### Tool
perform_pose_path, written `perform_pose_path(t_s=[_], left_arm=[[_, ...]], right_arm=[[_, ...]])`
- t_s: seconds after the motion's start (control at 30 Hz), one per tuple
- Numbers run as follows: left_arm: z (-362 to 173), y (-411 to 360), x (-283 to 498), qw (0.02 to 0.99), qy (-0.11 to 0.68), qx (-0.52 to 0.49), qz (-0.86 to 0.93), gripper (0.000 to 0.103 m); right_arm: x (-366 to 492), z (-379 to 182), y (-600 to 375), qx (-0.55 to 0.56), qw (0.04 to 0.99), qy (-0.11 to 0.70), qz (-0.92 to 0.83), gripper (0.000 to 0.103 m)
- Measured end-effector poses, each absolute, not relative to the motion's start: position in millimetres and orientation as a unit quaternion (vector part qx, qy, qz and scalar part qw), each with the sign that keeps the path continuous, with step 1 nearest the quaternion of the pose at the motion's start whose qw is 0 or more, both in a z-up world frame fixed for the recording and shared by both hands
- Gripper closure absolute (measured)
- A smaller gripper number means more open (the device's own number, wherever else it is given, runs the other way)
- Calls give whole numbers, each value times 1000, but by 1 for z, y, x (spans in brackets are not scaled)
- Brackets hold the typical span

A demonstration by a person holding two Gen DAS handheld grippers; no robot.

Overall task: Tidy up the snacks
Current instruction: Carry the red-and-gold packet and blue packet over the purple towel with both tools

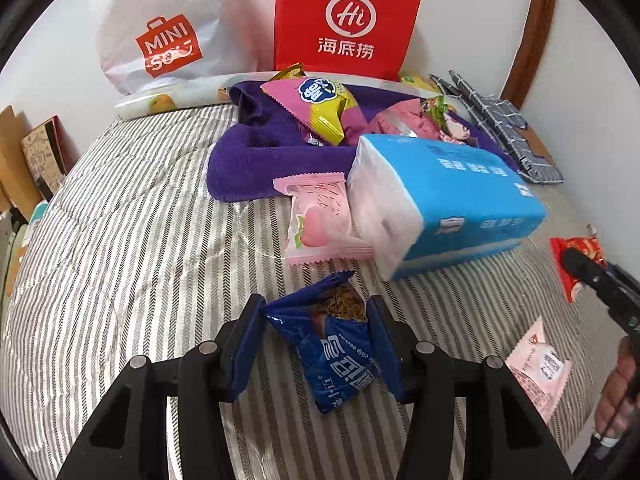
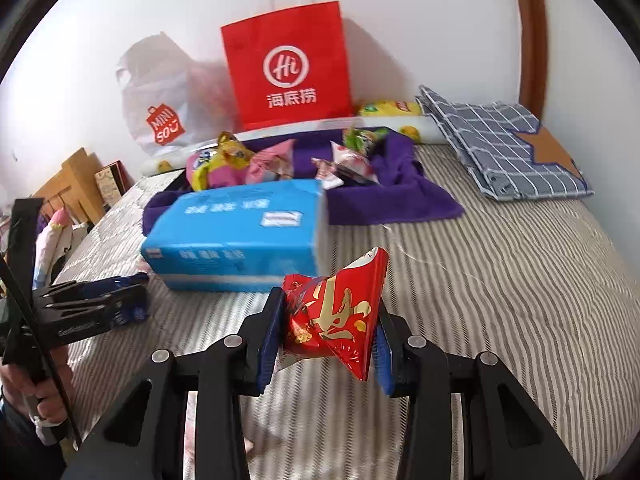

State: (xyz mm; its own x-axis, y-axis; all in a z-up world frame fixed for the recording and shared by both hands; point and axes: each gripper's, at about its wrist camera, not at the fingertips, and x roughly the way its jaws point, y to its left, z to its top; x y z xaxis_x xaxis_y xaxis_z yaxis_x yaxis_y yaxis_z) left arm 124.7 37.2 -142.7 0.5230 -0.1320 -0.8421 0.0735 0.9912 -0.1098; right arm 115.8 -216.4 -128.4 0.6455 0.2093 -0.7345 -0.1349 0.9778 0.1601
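My left gripper (image 1: 316,320) is shut on a dark blue cookie packet (image 1: 336,356), both pads pressing its sides just above the striped bedcover (image 1: 120,260). In the right wrist view the same gripper (image 2: 100,300) shows at the left edge with the blue packet (image 2: 132,312). My right gripper (image 2: 330,304) is shut on a crumpled red and gold snack packet (image 2: 340,328), held above the bed. A pink peach snack (image 1: 320,224) lies beside the blue tissue pack (image 1: 448,200). Several snacks (image 1: 320,108) are piled on a purple towel (image 1: 256,152).
A red paper bag (image 1: 344,20) and a white plastic bag (image 1: 160,32) stand against the wall behind the towel. A folded checked cloth (image 1: 500,128) lies at the far right. A pale pink packet (image 1: 536,364) rests near a hand at the right edge.
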Motion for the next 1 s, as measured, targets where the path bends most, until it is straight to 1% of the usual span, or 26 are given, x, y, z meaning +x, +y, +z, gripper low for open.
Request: perform_pose_path(t_s=[0.07, 0.13, 0.2, 0.27, 0.43, 0.53, 0.57, 0.6, 0.67, 0.77, 0.83, 0.87, 0.9, 0.97, 1.0], left_arm=[[-145, 36, 127, 869, 490, -34, -64, 40], [-145, 31, 127, 869, 491, -23, -55, 40], [-145, 25, 126, 871, 490, -5, -38, 51], [-145, 22, 126, 873, 485, -2, -43, 54], [-147, 22, 133, 870, 491, -1, -40, 53], [-149, 17, 136, 868, 496, 11, -37, 48], [-150, 16, 136, 867, 497, 18, -32, 42], [-150, 15, 134, 867, 498, 26, -18, 32], [-151, 19, 131, 865, 501, 23, 8, 23], [-151, 25, 126, 865, 502, 3, 9, 22], [-150, 26, 124, 865, 502, 5, 11, 28], [-149, 24, 120, 868, 497, 7, 11, 37], [-148, 23, 118, 871, 492, 10, 9, 49], [-147, 18, 114, 875, 484, 20, -2, 59], [-147, 15, 113, 877, 480, 27, -4, 60]], right_arm=[[116, -131, -222, 51, 905, 411, 93, 63], [118, -134, -226, 55, 904, 413, 93, 63], [122, -138, -229, 54, 903, 418, 90, 63], [124, -140, -232, 51, 902, 420, 88, 63], [140, -150, -235, 33, 896, 435, 84, 63], [148, -156, -235, 35, 886, 453, 94, 63], [149, -158, -234, 37, 883, 457, 101, 63], [149, -160, -233, 35, 881, 461, 102, 63], [149, -164, -232, 28, 879, 467, 95, 63], [147, -164, -233, 32, 880, 464, 99, 63], [147, -162, -234, 32, 882, 460, 99, 63], [147, -163, -233, 33, 881, 462, 99, 63], [148, -163, -233, 31, 880, 464, 96, 63], [148, -163, -234, 32, 880, 463, 98, 63], [148, -163, -234, 34, 880, 463, 100, 63]])
